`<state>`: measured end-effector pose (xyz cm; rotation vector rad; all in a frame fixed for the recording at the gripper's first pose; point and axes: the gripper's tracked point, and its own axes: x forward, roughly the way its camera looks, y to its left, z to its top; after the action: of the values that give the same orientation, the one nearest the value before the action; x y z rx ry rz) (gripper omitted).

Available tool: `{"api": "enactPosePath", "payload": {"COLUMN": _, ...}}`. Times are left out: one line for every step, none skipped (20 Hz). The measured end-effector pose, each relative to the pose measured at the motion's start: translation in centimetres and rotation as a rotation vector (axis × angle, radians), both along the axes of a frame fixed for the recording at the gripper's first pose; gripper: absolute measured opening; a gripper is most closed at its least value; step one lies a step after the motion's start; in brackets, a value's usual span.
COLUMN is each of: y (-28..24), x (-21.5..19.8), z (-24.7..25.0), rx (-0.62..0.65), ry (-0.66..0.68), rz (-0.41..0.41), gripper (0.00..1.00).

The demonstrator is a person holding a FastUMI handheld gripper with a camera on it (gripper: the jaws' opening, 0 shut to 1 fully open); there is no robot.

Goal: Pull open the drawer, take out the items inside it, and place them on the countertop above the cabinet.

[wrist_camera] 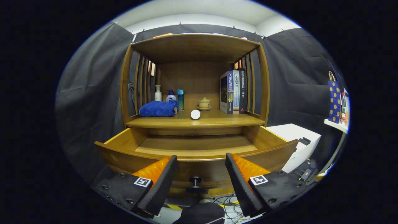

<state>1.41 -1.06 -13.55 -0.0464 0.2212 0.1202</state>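
The wooden drawer [199, 157] stands pulled open just beyond my fingers, and the part of its floor that I see is bare. Its dark round knob [195, 183] sits on the drawer front, between my fingertips and a little farther off. My gripper [201, 161] is open, nothing between the fingers. On the countertop [224, 121] above the drawer lie a small white ball [195, 114] near the front edge and a folded blue towel [158, 109] to its left.
At the back of the countertop stand three bottles [169, 95], a lidded ceramic cup [204, 103] and upright books [233, 91]. A white box [298, 141] sits to the cabinet's right. Farther right, a shelf holds a dotted blue bag [335, 101]. Cables [228, 202] lie on the floor below.
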Motion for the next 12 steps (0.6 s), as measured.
{"api": "enactPosePath", "payload": {"y": 0.0, "x": 0.0, "z": -0.6, "rx": -0.007, "ry": 0.010, "rz": -0.003, "gripper": 0.99}}
{"api": "enactPosePath", "payload": {"y": 0.1, "x": 0.0, "z": -1.2, "rx": -0.012, "ry": 0.021, "rz": -0.004, "gripper": 0.99}}
{"api": "enactPosePath", "payload": {"y": 0.2, "x": 0.0, "z": -1.6, "rx": -0.013, "ry": 0.030, "rz": -0.002, "gripper": 0.99}}
{"api": "enactPosePath", "payload": {"y": 0.3, "x": 0.0, "z": -2.0, "rx": -0.018, "ry": 0.040, "rz": -0.001, "gripper": 0.99}}
{"api": "enactPosePath", "payload": {"y": 0.3, "x": 0.0, "z": -2.5, "rx": -0.022, "ry": 0.048, "rz": -0.001, "gripper": 0.99}}
{"api": "enactPosePath", "payload": {"y": 0.3, "x": 0.1, "z": -2.7, "rx": -0.026, "ry": 0.050, "rz": -0.003, "gripper": 0.99}}
{"api": "enactPosePath", "payload": {"y": 0.5, "x": 0.2, "z": -2.8, "rx": -0.030, "ry": 0.050, "rz": -0.002, "gripper": 0.98}}
{"api": "enactPosePath", "payload": {"y": 0.8, "x": 0.2, "z": -2.8, "rx": -0.030, "ry": 0.046, "rz": 0.007, "gripper": 0.98}}
{"api": "enactPosePath", "payload": {"y": 1.0, "x": 0.2, "z": -2.9, "rx": -0.036, "ry": 0.044, "rz": 0.008, "gripper": 0.98}}
{"api": "enactPosePath", "payload": {"y": 0.9, "x": 0.1, "z": -2.8, "rx": -0.039, "ry": 0.043, "rz": 0.010, "gripper": 0.98}}
{"api": "enactPosePath", "payload": {"y": 1.0, "x": 0.2, "z": -2.9, "rx": -0.038, "ry": 0.044, "rz": 0.013, "gripper": 0.98}}
{"api": "enactPosePath", "payload": {"y": 1.1, "x": 0.2, "z": -3.0, "rx": -0.036, "ry": 0.048, "rz": 0.017, "gripper": 0.98}}
